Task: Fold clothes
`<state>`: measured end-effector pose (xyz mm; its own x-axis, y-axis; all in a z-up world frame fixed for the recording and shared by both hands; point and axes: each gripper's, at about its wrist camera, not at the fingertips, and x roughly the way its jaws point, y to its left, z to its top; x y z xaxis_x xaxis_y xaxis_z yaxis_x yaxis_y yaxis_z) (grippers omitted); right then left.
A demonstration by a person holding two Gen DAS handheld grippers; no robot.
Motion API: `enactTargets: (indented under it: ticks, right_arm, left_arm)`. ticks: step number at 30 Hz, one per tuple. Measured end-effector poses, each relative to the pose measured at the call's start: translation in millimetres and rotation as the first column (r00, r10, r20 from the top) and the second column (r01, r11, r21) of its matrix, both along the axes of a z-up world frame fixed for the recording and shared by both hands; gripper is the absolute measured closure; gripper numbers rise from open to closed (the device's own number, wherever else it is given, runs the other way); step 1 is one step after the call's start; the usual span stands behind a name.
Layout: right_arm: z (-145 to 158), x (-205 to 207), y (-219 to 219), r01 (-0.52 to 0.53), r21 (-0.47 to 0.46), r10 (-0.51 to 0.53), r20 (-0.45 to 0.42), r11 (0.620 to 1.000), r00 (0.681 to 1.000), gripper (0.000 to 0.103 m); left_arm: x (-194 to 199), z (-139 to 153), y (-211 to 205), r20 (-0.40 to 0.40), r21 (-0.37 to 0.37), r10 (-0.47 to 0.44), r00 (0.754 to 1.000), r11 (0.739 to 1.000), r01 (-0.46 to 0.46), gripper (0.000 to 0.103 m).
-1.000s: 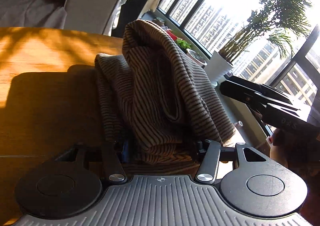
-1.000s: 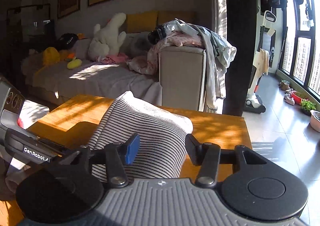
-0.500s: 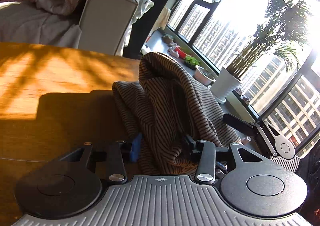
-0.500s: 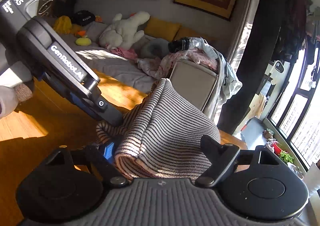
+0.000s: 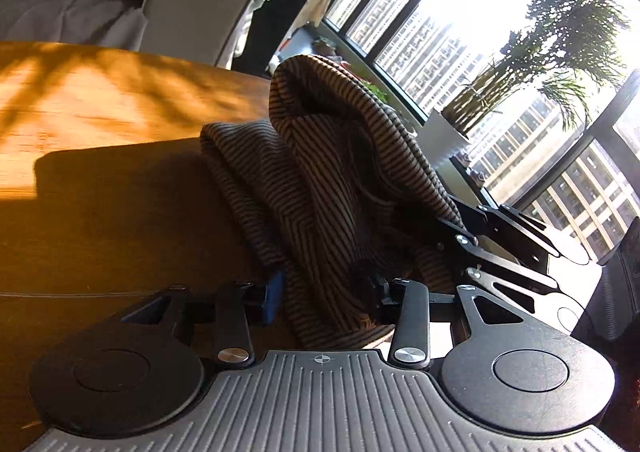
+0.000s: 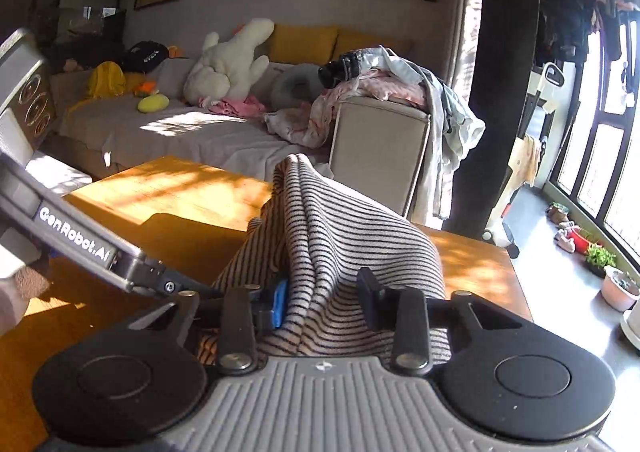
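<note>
A striped knit garment [image 5: 332, 180] is bunched up above the wooden table [image 5: 100, 124]. In the left wrist view my left gripper [image 5: 320, 292] is shut on its near end, the cloth filling the gap between the fingers. In the right wrist view the same striped garment [image 6: 332, 236] rises in a peak, and my right gripper [image 6: 324, 300] is shut on a fold of it. The right gripper's fingers [image 5: 472, 228] show at the garment's right side in the left wrist view. The left gripper's body [image 6: 80, 244] shows at the left in the right wrist view.
A beige chair [image 6: 376, 156] piled with clothes stands past the table's far edge. A sofa [image 6: 160, 132] with soft toys lies behind. Windows [image 5: 440, 32] and potted plants [image 5: 452, 136] are to the right. The table [image 6: 180, 192] has a bare sunlit part at left.
The two grippers have come closer together, bunching the garment between them. The right gripper's fingers have closed onto a fold. The left gripper keeps its hold.
</note>
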<state>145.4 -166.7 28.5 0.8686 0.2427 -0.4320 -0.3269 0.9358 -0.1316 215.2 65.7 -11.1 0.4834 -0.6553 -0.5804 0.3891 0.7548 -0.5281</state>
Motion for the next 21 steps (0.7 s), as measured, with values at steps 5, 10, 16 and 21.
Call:
enactTargets:
  ticks: [5, 10, 16, 21]
  right_arm:
    - [23.6, 6.6, -39.5, 0.036, 0.166, -0.027, -0.058, 0.985, 0.998, 0.087]
    - [47.0, 10.0, -50.3, -0.034, 0.376, 0.073, -0.091, 0.926, 0.993, 0.088]
    - [4.0, 27.4, -43.8, -0.010, 0.504, 0.153, -0.242, 0.864, 0.958, 0.088]
    - [-15.3, 27.8, -47.8, 0.010, 0.524, 0.148, -0.258, 0.851, 0.955, 0.088]
  left_arm:
    - [-2.5, -4.7, -21.0, 0.007, -0.006, -0.046, 0.999, 0.999, 0.046, 0.059]
    - [-2.3, -9.4, -19.7, 0.000, -0.020, -0.055, 0.999, 0.998, 0.055, 0.058]
    - [-3.1, -13.7, -14.5, -0.004, -0.032, -0.053, 0.999, 0.998, 0.053, 0.057]
    - [-1.2, -12.5, -8.4, -0.013, -0.035, -0.049, 0.999, 0.998, 0.049, 0.054]
